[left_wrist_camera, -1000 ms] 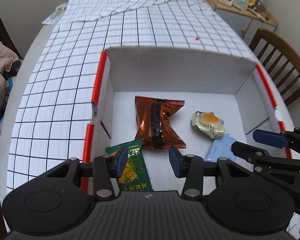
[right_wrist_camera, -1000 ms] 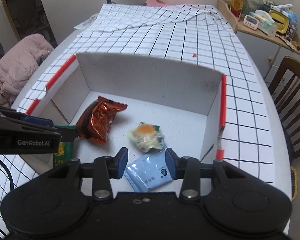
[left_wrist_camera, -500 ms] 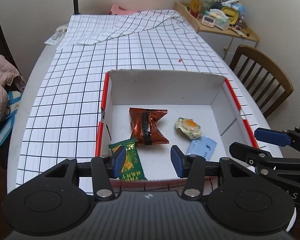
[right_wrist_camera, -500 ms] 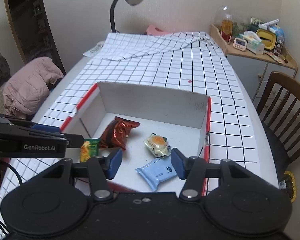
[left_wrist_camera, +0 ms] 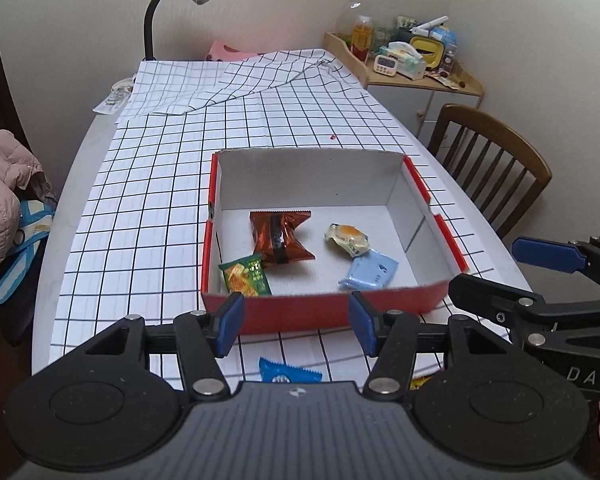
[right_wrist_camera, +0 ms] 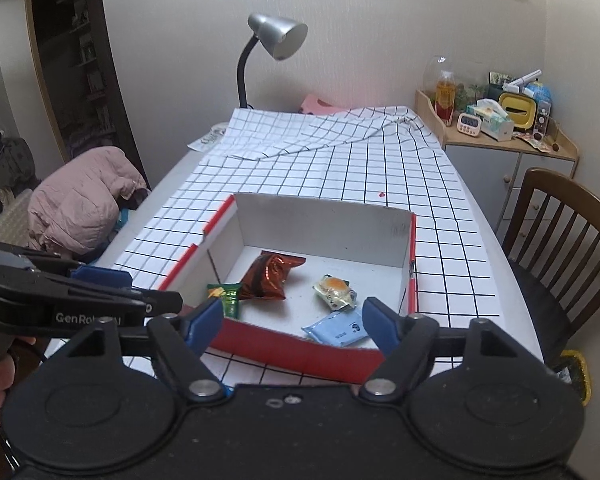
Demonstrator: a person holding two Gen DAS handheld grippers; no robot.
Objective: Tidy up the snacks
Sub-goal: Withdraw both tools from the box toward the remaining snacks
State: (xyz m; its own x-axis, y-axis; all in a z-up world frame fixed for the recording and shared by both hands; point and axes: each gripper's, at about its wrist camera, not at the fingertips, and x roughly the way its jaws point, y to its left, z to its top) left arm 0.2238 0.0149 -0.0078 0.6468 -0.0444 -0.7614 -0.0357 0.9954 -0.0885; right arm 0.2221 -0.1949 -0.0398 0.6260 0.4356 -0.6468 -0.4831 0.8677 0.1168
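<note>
Four snack pkts lie in red box (left_wrist_camera: pixel 324 312) on desk (left_wrist_camera: pixel 148 208); both tongs, L (left_wrist_camera: pixel 296 326) & R (right_wrist_camera: pixel 294 326), just spread wider, empty.

A big white table (left_wrist_camera: pixel 66 216) has a white cloth with black squares (left_wrist_camera: pixel 148 216) spread over most of it, and the far end of the cloth is folded back. A red box (left_wrist_camera: pixel 300 314) that is white inside sits on the cloth near the front edge, and a dark blue snack pack (left_wrist_camera: pixel 290 372) lies on the cloth just in front of the box. A gray lamp (right_wrist_camera: pixel 278 36) stands at the far end of the table.
</note>
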